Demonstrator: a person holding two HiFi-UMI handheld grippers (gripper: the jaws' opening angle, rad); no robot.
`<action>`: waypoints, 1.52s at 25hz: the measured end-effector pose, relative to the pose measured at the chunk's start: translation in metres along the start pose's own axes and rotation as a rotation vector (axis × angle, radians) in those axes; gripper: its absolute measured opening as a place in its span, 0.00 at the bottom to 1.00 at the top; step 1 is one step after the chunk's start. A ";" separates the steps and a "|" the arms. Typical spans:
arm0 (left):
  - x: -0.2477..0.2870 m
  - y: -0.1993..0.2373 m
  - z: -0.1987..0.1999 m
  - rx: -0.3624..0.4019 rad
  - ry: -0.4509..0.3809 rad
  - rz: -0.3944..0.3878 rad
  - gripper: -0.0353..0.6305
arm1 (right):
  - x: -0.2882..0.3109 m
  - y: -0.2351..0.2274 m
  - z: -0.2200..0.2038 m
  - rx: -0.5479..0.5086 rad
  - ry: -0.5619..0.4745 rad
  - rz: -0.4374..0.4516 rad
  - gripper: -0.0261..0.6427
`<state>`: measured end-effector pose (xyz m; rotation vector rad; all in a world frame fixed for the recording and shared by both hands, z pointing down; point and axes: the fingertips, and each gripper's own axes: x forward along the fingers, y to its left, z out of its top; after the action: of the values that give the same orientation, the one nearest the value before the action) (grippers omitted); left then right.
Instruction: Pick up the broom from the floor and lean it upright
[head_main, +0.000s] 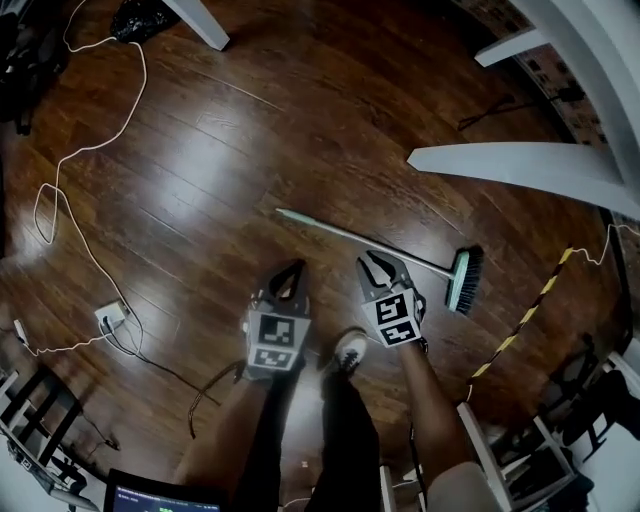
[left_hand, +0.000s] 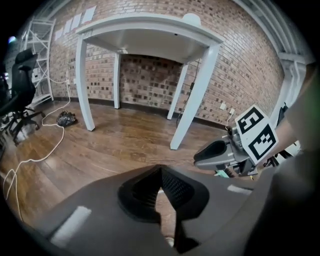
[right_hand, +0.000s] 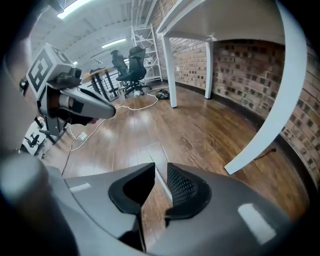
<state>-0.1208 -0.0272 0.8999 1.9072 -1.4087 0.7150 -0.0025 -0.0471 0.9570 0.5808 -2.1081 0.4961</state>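
Just ahead of the right gripper (head_main: 378, 264), the broom (head_main: 340, 233) is lying flat on the wooden floor (head_main: 200, 150); its handle is showing, untouched, through the narrow gap between those jaws. The left gripper (head_main: 291, 273) is hanging alongside; its jaws seem to be meeting at the tips, on nothing.

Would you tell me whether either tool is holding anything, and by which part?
Nothing is held. The broom lies on the floor; neither left tool nor right tool grips it.
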 end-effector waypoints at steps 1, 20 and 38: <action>0.007 0.003 -0.009 -0.009 0.004 0.008 0.05 | 0.013 0.001 -0.009 -0.006 0.015 0.009 0.17; 0.098 0.012 -0.154 -0.077 0.070 -0.019 0.05 | 0.191 -0.005 -0.140 -0.264 0.353 -0.096 0.24; 0.088 0.013 -0.176 -0.023 0.092 -0.056 0.05 | 0.232 -0.004 -0.170 -0.575 0.555 0.019 0.19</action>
<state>-0.1179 0.0524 1.0806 1.8642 -1.2963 0.7473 -0.0099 -0.0099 1.2425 0.0705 -1.6097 0.0307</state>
